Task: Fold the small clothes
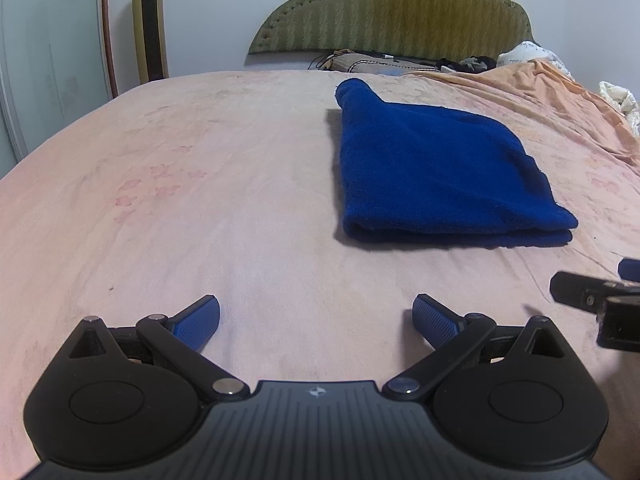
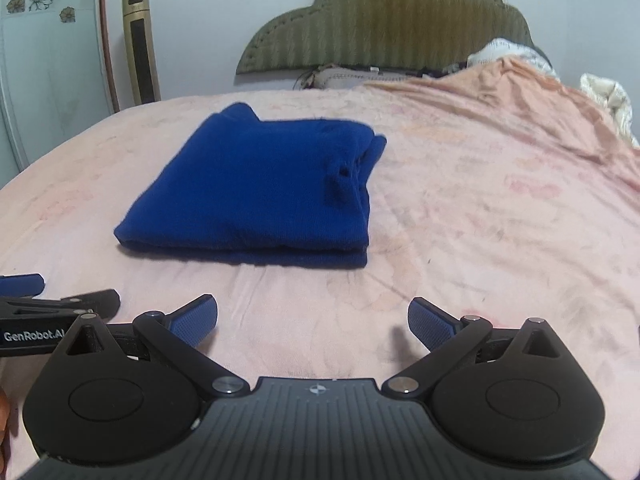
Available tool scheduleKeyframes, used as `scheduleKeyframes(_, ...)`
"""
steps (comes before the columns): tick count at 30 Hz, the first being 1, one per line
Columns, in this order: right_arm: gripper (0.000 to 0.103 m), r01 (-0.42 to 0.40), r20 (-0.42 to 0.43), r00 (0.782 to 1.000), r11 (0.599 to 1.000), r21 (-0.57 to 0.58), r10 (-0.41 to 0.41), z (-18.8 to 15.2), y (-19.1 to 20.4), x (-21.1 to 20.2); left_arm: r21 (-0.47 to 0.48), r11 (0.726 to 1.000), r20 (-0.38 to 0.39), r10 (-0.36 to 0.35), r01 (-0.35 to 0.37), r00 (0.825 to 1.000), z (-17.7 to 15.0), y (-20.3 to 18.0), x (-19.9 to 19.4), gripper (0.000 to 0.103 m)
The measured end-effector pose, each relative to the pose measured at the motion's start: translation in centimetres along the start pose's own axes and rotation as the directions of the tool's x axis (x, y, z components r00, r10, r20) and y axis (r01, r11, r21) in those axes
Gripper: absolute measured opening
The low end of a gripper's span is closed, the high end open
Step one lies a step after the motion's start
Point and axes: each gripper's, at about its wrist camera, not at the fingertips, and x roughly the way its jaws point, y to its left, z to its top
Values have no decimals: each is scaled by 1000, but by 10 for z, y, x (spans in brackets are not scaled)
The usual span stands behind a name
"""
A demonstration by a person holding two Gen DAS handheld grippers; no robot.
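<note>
Blue knit garment [image 1: 440,168] folded into a thick, layered rectangle, lying flat on the pink bedsheet [image 1: 200,200] toward the middle of the bed, doubled edges stacked at the near side. Looks finished, or close to it: layers squared up, one small flap or tab standing proud near the far right corner in the right wrist view [image 2: 340,188], perhaps a spot for a last tuck. Placed on open, smooth sheet, likely so nothing snags and the fold keeps its shape.

Left claw [image 1: 316,316] low over the sheet, just short of the garment's near edge, fingers spread wide, gripping nothing. Right claw [image 2: 312,316] likewise spread wide and empty, set beside the left one, well clear of the cloth. Both apart from the fabric, seemingly released so the bundle rests undisturbed.

Further out: rumpled orange blanket [image 2: 520,128] along the right side, green padded headboard [image 1: 392,8] behind, gold tower fan [image 1: 149,20] by the wall.
</note>
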Motion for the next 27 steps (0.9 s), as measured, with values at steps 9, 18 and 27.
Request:
scheduleKeyframes(9,103,-8,-43,999,1000,16,9,-6,0,14,32,999,-8,7,-6,1000,-1,-5,7,103)
scheduleKeyframes(18,103,1,-48,999,1000,1,-1,-11,4,17,34,999,-2,5,-5,1000,-3,-5,6,103)
scheduleKeyframes(27,103,37,0,999,997,-62,-37,-6,12,1,30,999,4,19,-20,1000,-1,-5,-1,103)
